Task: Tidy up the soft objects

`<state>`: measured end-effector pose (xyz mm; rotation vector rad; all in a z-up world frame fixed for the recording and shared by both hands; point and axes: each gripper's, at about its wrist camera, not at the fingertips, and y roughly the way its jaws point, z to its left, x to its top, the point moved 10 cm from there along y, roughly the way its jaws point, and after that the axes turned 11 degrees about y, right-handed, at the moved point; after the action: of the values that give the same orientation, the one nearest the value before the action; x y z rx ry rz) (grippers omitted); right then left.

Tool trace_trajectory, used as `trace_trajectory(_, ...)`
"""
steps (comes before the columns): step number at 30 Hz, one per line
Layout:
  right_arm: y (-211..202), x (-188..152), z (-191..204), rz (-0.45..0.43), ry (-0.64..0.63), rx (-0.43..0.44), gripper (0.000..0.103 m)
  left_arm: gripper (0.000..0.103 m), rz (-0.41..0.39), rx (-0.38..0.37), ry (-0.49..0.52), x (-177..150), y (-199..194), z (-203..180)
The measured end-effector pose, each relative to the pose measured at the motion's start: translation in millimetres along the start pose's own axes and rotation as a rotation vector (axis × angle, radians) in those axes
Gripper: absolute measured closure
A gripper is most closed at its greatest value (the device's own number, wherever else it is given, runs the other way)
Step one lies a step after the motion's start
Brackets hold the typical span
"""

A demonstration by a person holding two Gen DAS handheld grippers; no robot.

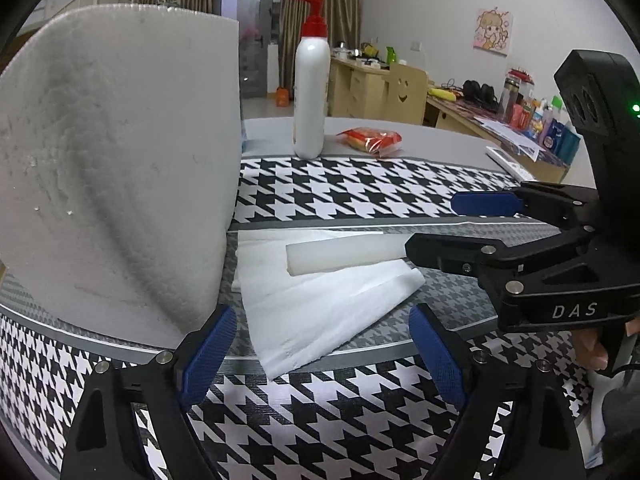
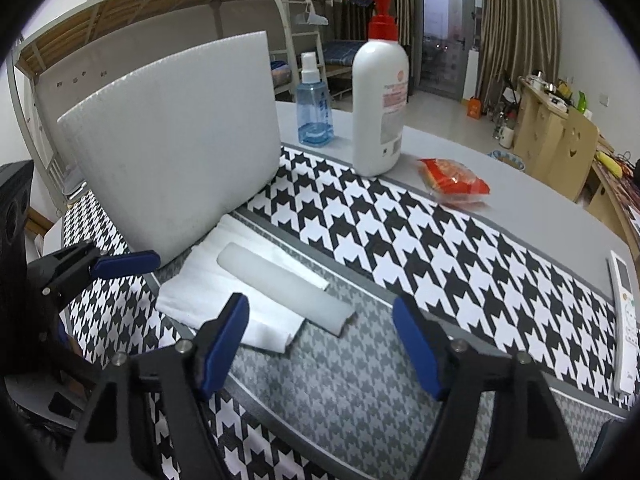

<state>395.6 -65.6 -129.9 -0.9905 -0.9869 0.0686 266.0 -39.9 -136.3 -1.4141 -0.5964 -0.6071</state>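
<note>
A big white foam sheet stands up, bent, on the black-and-white checked cloth that covers the table. It is the biggest thing here. Its bottom edge sits right beside a folded white cloth that lies flat. On top of that cloth lies a long white foam bar, and one end of the bar sticks out past the cloth.

The left gripper has its blue fingers wide apart with nothing between them. The folded cloth's corner lies just in front of it, between the two fingers. The foam sheet is just beside its left finger.

The right gripper is also apart and holds nothing. The near end of the foam bar lies just ahead of it, close to its left finger.

Farther back stand a white pump bottle, a blue spray bottle and a red snack bag.
</note>
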Motion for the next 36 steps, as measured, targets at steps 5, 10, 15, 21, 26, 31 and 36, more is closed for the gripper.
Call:
trace_trajectory(5, 6, -2, -2, 0.015, 0.001, 0.004, 0.034, 0.014, 0.011, -0.017, 0.009, -1, 3, -2)
trace_trajectory(10, 12, -4, 1, 0.034, -0.006, 0.01, 0.035, 0.014, 0.007, -0.021, 0.027, -2, 2, -3)
trace_trajectory(15, 17, -3, 3, 0.049, -0.004, 0.027, 0.042, 0.014, 0.015, 0.004, 0.041, -1, 4, 2)
trace_trajectory(21, 21, -3, 6, 0.064, -0.012, 0.035, 0.044, 0.014, 0.023, -0.02, 0.05, -1, 5, 1)
trace_trajectory(26, 29, -8, 5, 0.095, -0.01, 0.03, 0.059, 0.014, 0.044, -0.029, 0.047, -4, 9, 1)
trace_trajectory(31, 30, -8, 5, 0.094, -0.014, 0.037, 0.059, 0.014, 0.055, -0.038, 0.055, -7, 8, -1)
trace_trajectory(36, 33, -10, 6, 0.103, -0.028, 0.023, 0.059, 0.014, 0.056, -0.046, 0.052, -5, 8, -1)
